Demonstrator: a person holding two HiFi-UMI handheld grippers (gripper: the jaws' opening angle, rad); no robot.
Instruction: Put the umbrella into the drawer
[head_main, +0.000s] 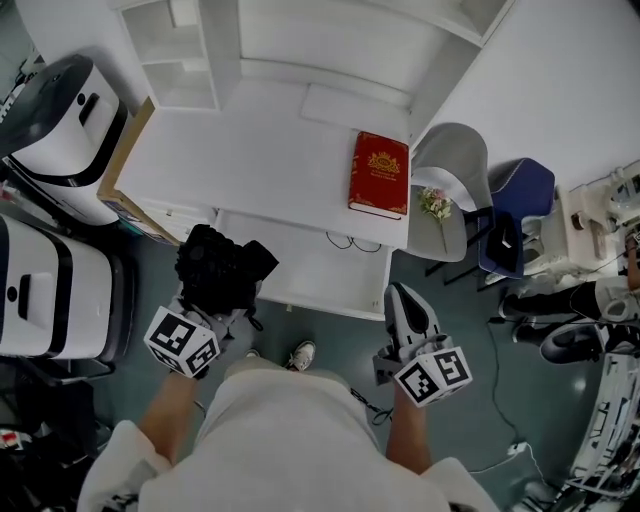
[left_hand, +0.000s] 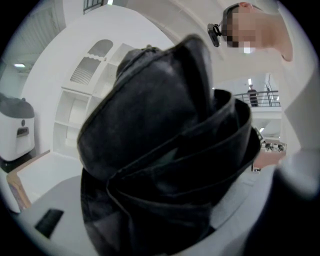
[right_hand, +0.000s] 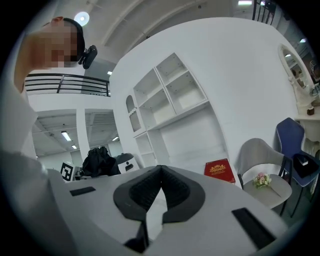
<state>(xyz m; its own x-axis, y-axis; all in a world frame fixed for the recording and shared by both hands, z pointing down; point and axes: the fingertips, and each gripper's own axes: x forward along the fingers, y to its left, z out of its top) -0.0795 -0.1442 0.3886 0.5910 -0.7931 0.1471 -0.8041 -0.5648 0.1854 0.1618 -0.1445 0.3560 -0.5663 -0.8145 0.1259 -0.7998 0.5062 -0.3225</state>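
A folded black umbrella (head_main: 222, 265) is bunched between the jaws of my left gripper (head_main: 226, 292), which is shut on it, just left of the open white drawer (head_main: 300, 262) under the desk. The umbrella (left_hand: 165, 150) fills the left gripper view and hides the jaw tips. My right gripper (head_main: 402, 296) hovers at the drawer's right front corner. Its jaws meet at the tip with nothing between them, so the right gripper (right_hand: 160, 169) is shut and empty. From the right gripper view the umbrella (right_hand: 100, 161) shows off to the left.
A red book (head_main: 380, 173) lies on the white desk (head_main: 250, 150) above the drawer. A thin dark cord (head_main: 350, 241) lies at the drawer's back. White machines (head_main: 60, 120) stand left. A grey chair (head_main: 455, 165) with flowers (head_main: 435, 203) and a blue chair (head_main: 525, 190) stand right.
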